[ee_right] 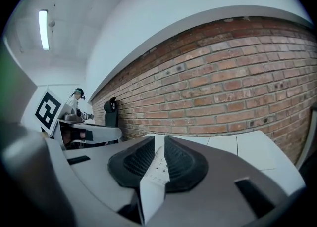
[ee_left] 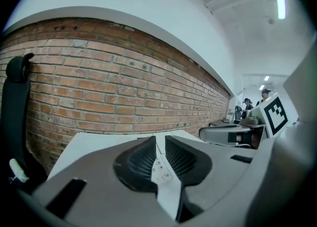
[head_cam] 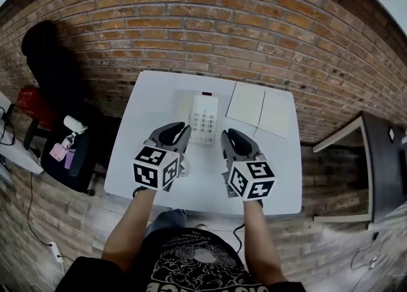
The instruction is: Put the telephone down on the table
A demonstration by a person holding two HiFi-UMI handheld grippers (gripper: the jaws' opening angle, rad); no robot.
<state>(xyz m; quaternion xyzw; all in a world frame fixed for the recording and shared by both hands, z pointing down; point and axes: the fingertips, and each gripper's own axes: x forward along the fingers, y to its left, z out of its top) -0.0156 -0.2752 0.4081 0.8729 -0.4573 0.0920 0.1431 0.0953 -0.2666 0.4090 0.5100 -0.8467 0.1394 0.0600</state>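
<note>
The brick wall [head_cam: 254, 23] ran behind the whole station. The white table [head_cam: 149, 103] stood with its far edge close against that wall. A black chair [head_cam: 51, 62] stood off the table's left side, and a dark side table [head_cam: 381, 157] well off to its right.

The person stood at the near edge with both forearms extended over the table. The left gripper [head_cam: 174, 133] and the right gripper [head_cam: 233, 138] were held side by side above the front half of the table and clear of its surface. Both pointed towards the wall. Each carried its marker cube [head_cam: 156, 166] at the rear.

In its own view the left gripper's jaws stood nearly together. Only a narrow slit remained between the black ribbed pads [ee_left: 136, 164], and nothing was clamped in them. The right gripper's jaws stood likewise, with a slightly wider slit and no object held.

Two white sheets [head_cam: 257, 109] lay flat on the rear right of the table, edge to edge.

The telephone [head_cam: 204, 118] lay flat on the table, keypad up, just left of the sheets. It sat just beyond the tips of both grippers, roughly between their lines, and neither touched it. Its keys showed through the slit in each gripper view.
</note>
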